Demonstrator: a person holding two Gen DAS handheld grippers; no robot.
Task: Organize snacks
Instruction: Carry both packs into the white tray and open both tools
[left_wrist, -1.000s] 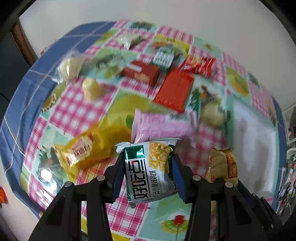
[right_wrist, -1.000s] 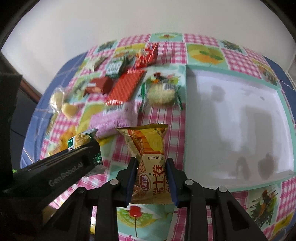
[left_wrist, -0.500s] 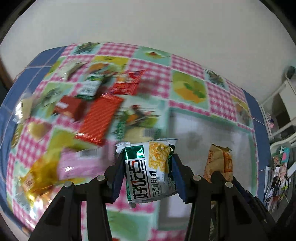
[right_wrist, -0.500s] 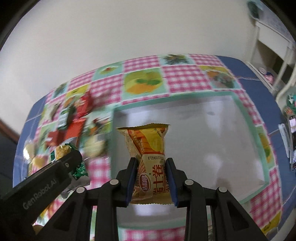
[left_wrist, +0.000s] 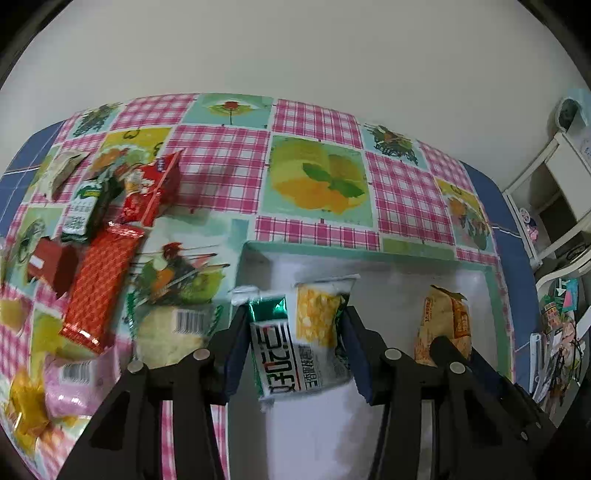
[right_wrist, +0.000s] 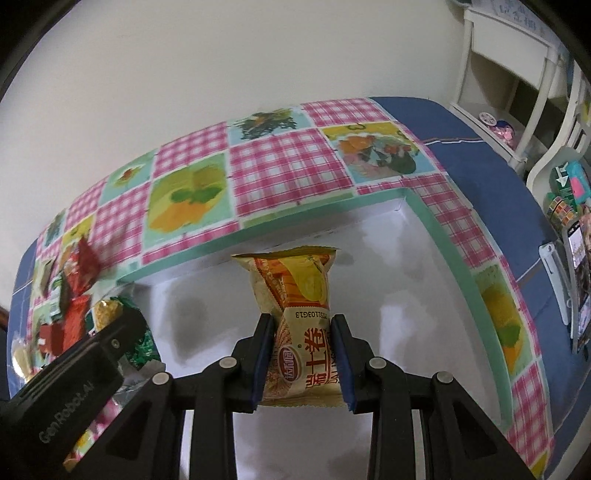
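Both grippers have shifted rightward over 1 second, away from the loose snack pile and above the white tray; each carries the same packet as before.

Table (left_wrist: 221, 162): covered by a pink-checked cloth with fruit panels and a blue border.

White tray (right_wrist: 424, 273): shallow, mint-green rim, on the right half of the table. Its floor shows bare white in both views. Whether either held packet touches that floor cannot be determined.

Snack pile (left_wrist: 103, 280): on the cloth left of the tray. It includes 1 long red patterned packet, a small dark-red box, a green-and-white packet, a red packet at the far end, and pink and yellow packets at the near left edge, which are blurred.

Left gripper (left_wrist: 295, 339): clamped on the green-and-white packet (left_wrist: 299, 343), 1 pad on each side. The packet stands above the tray's left part, close to the left rim, top seam toward the far side.

Right gripper (right_wrist: 303, 350): clamped on the orange-yellow packet (right_wrist: 299, 302), pinching its lower half so the wrapper waists inward. The packet stands above the tray's middle, right of the left gripper, top seam toward the far side.
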